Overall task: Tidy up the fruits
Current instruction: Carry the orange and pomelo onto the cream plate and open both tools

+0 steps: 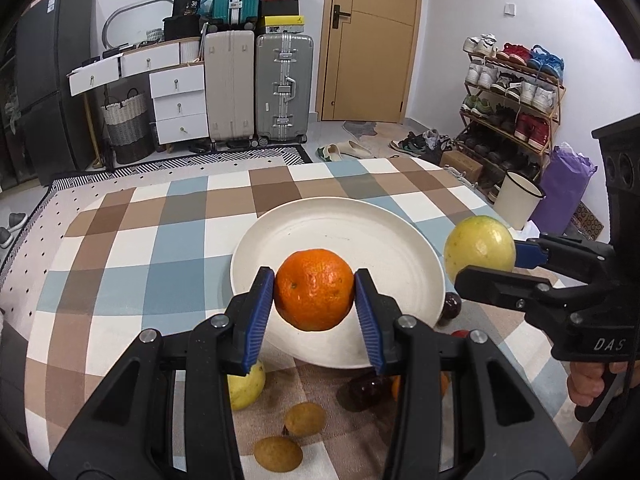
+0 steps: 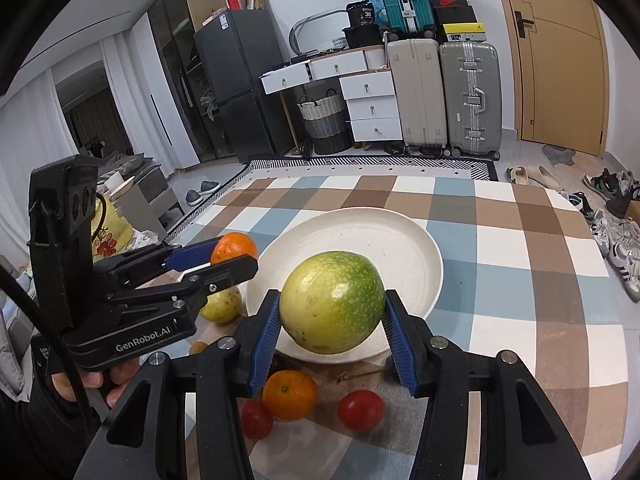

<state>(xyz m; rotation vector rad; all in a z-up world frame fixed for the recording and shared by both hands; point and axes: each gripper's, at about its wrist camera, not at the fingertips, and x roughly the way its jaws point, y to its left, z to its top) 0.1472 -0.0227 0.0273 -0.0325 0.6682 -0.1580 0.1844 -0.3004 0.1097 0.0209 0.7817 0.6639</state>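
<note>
While both fruits hang in the air, the white plate (image 1: 400, 216) lies bare, so the sorting seems barely begun. Left gripper (image 1: 314, 300) is clamped on an orange (image 1: 312, 288) above the plate's near rim; right gripper (image 2: 332, 320) pinches a yellow-green fruit (image 2: 332, 304) just over the same rim. Left to gather, near the plate on the checked cloth (image 2: 520, 280): another orange (image 2: 290, 394), two red fruits (image 2: 360, 410), a yellow one (image 2: 222, 306), brown ones (image 1: 306, 418), possibly more hidden below.
</note>
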